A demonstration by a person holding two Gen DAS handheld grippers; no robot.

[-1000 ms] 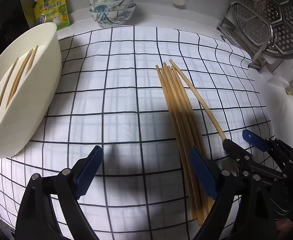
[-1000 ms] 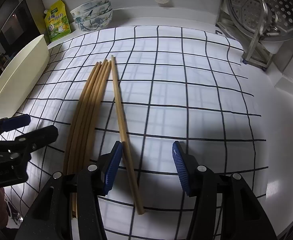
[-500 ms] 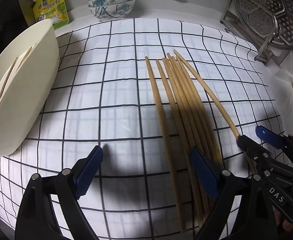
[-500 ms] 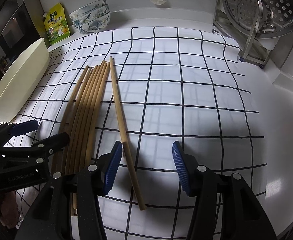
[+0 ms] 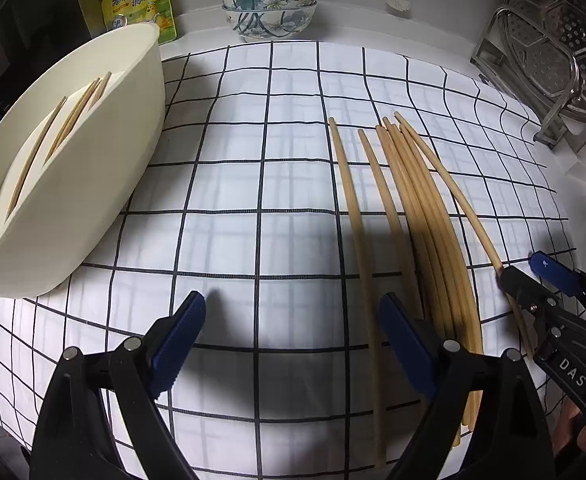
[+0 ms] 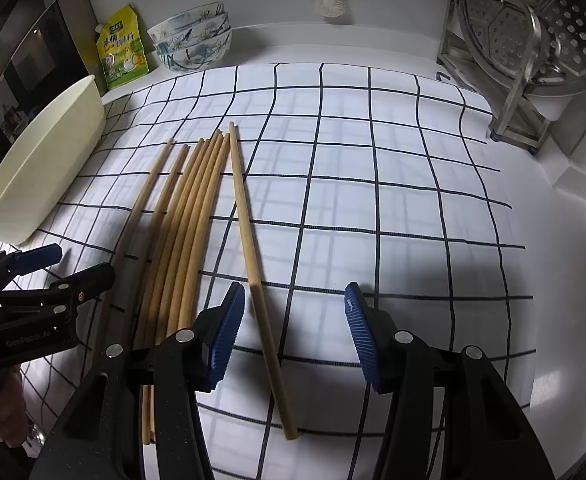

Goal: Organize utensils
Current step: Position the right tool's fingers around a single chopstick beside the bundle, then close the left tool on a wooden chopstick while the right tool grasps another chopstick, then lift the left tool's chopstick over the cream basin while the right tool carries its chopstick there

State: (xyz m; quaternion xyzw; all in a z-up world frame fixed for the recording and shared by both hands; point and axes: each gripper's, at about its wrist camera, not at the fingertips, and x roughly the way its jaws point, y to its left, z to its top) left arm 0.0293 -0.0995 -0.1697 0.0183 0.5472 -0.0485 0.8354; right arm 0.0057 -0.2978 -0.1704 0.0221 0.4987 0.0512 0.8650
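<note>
Several wooden chopsticks [image 5: 413, 208] lie side by side on the checked cloth, also in the right wrist view [image 6: 189, 216]. One chopstick [image 6: 253, 256] lies apart at their right, and its near part lies between my right gripper's fingers. My right gripper [image 6: 293, 336] is open just above the cloth; it shows in the left wrist view [image 5: 533, 276]. My left gripper [image 5: 293, 340] is open and empty; the leftmost chopstick [image 5: 357, 240] runs just inside its right finger. A cream tub [image 5: 105, 176] at the left holds three chopsticks [image 5: 69, 120].
Stacked patterned bowls [image 5: 269, 8] and a yellow pouch [image 5: 141, 0] stand at the back by the wall. A steel rack with a steamer tray [image 5: 553, 48] stands at the back right. A white brush [image 6: 331, 0] hangs on the wall.
The two leftmost chopsticks have spread out from the bundle. Both grippers have pulled back slightly toward the near edge and stayed open.
</note>
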